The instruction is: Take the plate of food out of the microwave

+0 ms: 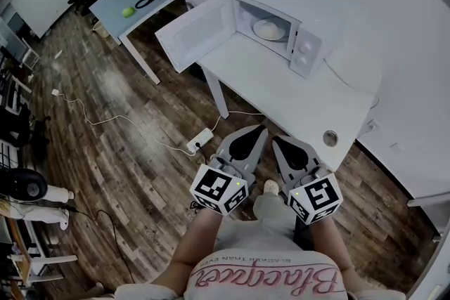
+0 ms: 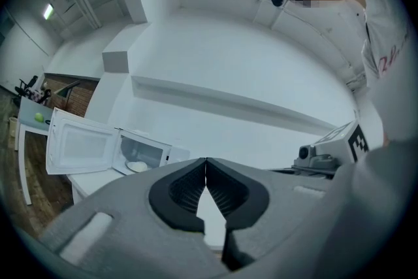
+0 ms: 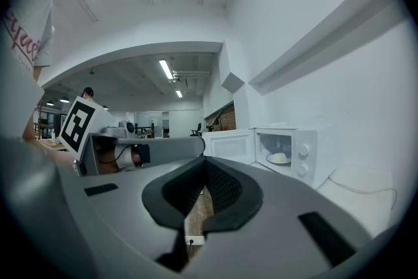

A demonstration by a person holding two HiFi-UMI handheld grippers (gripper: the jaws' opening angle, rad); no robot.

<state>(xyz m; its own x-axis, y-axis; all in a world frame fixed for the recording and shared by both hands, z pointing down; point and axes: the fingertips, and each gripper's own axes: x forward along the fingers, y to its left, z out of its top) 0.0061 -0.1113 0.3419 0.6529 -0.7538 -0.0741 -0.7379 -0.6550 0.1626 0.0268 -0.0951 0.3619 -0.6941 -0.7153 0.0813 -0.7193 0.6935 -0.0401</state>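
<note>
Smooth white microwave (image 1: 310, 46), matt white table (image 1: 281, 91), worn streaky wood-plank floor (image 1: 133, 151), printed cloth shirt (image 1: 267, 279)

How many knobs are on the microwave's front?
2. The upper knob sits on the microwave, right of the plate of food inside; the lower knob is directly below it. None seem hidden.

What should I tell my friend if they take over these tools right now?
Left tool: shut, empty.
Right tool: shut, empty.
Both are short of the white table, touching nothing.
The microwave sits on that table with its door swung open. The plate of food is inside.
Done: door open.
Left: reach in, grip the plate, bring it out.
</note>
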